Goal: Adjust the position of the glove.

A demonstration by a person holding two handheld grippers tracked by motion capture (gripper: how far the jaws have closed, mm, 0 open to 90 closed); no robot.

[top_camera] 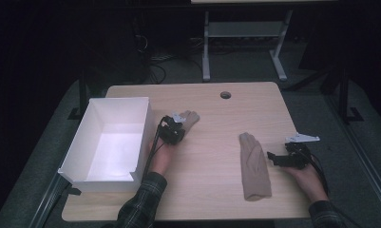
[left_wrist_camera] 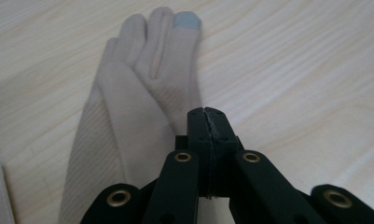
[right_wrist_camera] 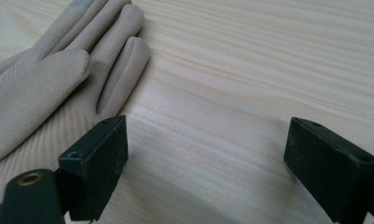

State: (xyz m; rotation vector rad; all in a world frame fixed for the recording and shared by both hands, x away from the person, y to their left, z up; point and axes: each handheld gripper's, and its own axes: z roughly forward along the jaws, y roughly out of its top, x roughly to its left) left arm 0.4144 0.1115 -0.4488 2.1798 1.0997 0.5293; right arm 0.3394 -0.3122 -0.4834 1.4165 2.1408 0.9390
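Two beige gloves lie on the wooden table (top_camera: 212, 142). One glove (top_camera: 192, 117) (left_wrist_camera: 128, 107) lies just right of the white box, its fingers pointing away and one fingertip pale blue. My left gripper (top_camera: 181, 122) (left_wrist_camera: 205, 112) is shut, its tips pinched at this glove's right edge. The other glove (top_camera: 254, 166) (right_wrist_camera: 40, 88) lies flat at centre right. Just to its right my right gripper (top_camera: 272, 157) (right_wrist_camera: 205, 144) rests low over bare wood, open wide with nothing between its fingers.
An open white box (top_camera: 79, 142) stands at the table's left edge, close to my left hand. A round cable hole (top_camera: 225, 95) sits near the far edge. Beyond the table, a desk frame (top_camera: 206, 57) stands on dark floor.
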